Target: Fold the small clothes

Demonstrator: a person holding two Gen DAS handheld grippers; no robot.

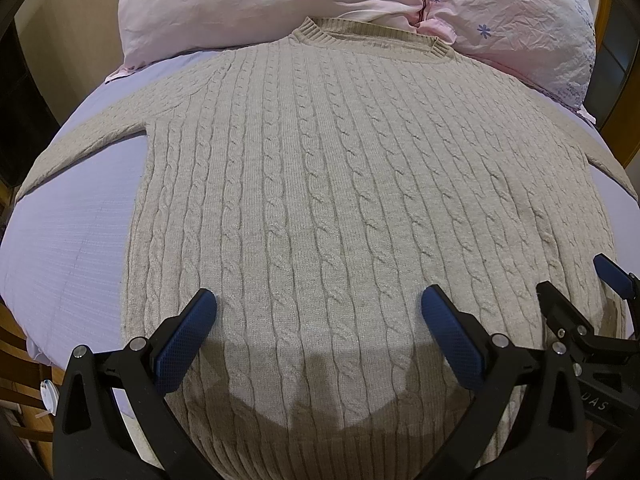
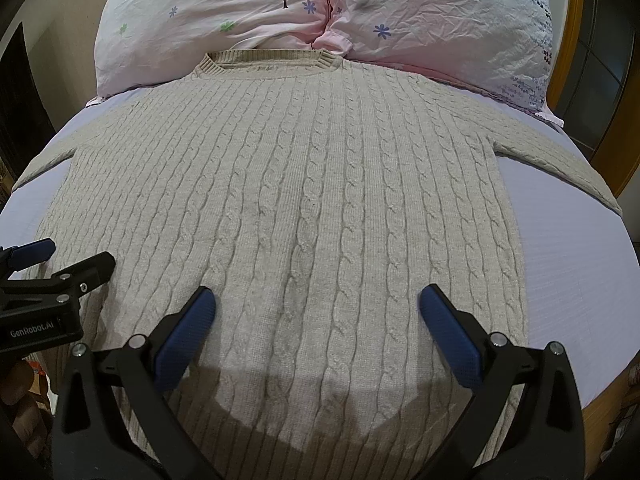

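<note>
A beige cable-knit sweater (image 1: 320,184) lies flat and face up on a lavender bed sheet (image 1: 72,232), collar at the far end, both sleeves spread sideways. It also shows in the right wrist view (image 2: 304,200). My left gripper (image 1: 318,308) is open and empty, hovering above the sweater's lower part. My right gripper (image 2: 316,306) is open and empty too, above the lower part further right. The right gripper shows at the right edge of the left wrist view (image 1: 576,280). The left gripper shows at the left edge of the right wrist view (image 2: 68,258).
Two pink flowered pillows (image 1: 256,4) (image 2: 432,20) lie behind the collar. Bare sheet (image 2: 568,264) lies on both sides of the sweater. A wooden bed frame (image 2: 568,52) runs along the right, and dark furniture (image 1: 24,128) stands at the left.
</note>
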